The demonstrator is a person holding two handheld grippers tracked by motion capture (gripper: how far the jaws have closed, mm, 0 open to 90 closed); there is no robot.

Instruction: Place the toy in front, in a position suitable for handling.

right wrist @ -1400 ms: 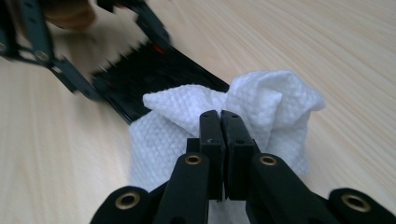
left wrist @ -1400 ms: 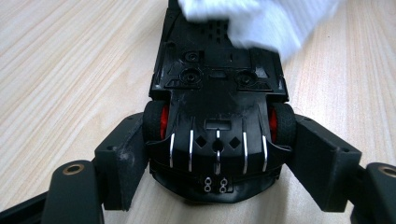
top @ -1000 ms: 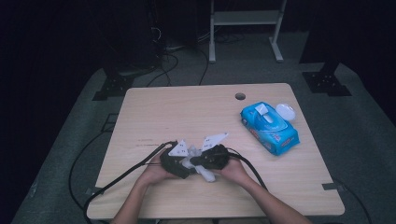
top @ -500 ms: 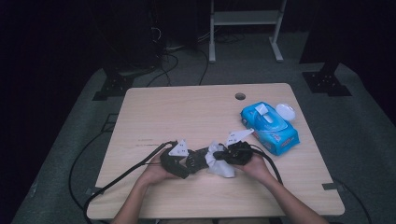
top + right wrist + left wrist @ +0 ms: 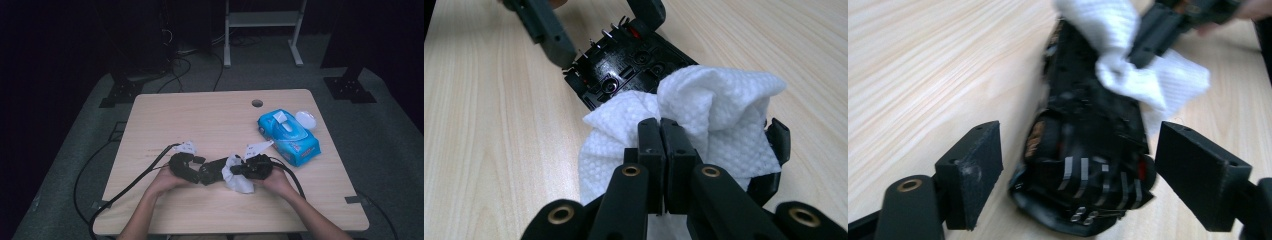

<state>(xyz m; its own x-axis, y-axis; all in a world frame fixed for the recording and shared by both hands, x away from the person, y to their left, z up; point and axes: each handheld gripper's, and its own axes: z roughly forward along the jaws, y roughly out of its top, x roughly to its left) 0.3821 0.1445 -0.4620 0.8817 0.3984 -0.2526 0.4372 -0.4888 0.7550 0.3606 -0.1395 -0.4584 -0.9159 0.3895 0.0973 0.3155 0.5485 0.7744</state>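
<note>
Near the front edge of the table (image 5: 165, 120), the left gripper (image 5: 1078, 170) has just been opening its jaws, and a black plastic part (image 5: 1088, 150) lies between them, not squeezed. The right gripper (image 5: 659, 145) pinches a white wipe (image 5: 704, 105) (all bunched up) on that part. Farther back, near the right edge, sits a blue wipe pack (image 5: 289, 136).

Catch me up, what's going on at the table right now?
A person is wiping a black plastic part lying on the wooden table. The right gripper is shut on a white wipe and presses it onto the part. The left gripper straddles the part's other end; its jaws have just been opening. A blue wipes pack sits to the right.
</note>
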